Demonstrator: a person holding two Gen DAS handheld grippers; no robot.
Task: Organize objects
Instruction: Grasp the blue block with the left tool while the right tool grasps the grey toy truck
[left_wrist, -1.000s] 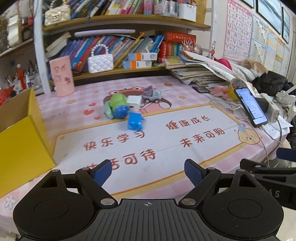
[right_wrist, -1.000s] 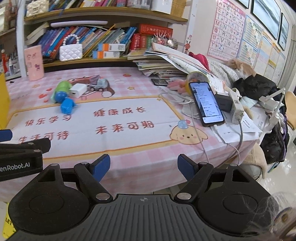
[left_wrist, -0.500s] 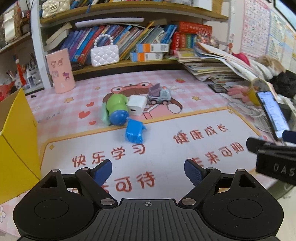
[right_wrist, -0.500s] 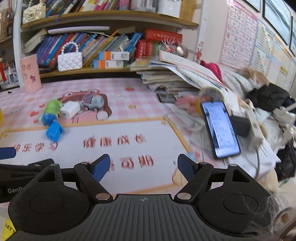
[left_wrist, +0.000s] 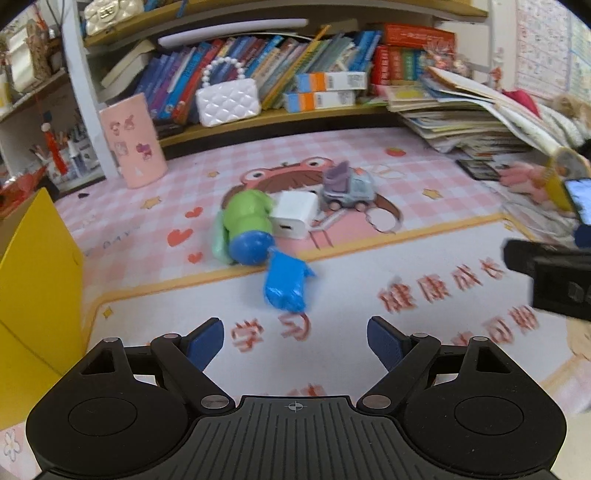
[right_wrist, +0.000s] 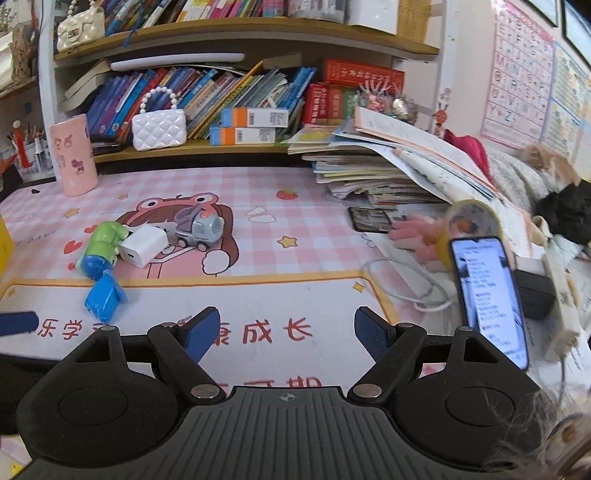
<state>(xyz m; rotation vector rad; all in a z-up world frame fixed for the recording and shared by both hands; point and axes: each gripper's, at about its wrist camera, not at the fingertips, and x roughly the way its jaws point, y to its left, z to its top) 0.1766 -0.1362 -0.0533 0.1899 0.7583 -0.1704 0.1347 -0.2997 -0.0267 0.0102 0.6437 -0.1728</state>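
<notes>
Left gripper (left_wrist: 295, 341), fingers spread and empty, faces the blue toy (left_wrist: 285, 282) lying just ahead on the worktop (left_wrist: 369, 258), long axis pointing away. Right gripper (right_wrist: 286, 332), likewise spread and empty, stands farther off; the toy (right_wrist: 104, 297) lies to its left.

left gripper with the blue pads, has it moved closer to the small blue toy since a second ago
Yes. The left gripper has advanced toward the small blue toy, which now lies just ahead of it on the pink desk mat.

You have brought both grippers, left gripper (left_wrist: 295, 341) and right gripper (right_wrist: 286, 334), forward toward the toy cluster (left_wrist: 258, 232) at twelve o'clock.
</notes>
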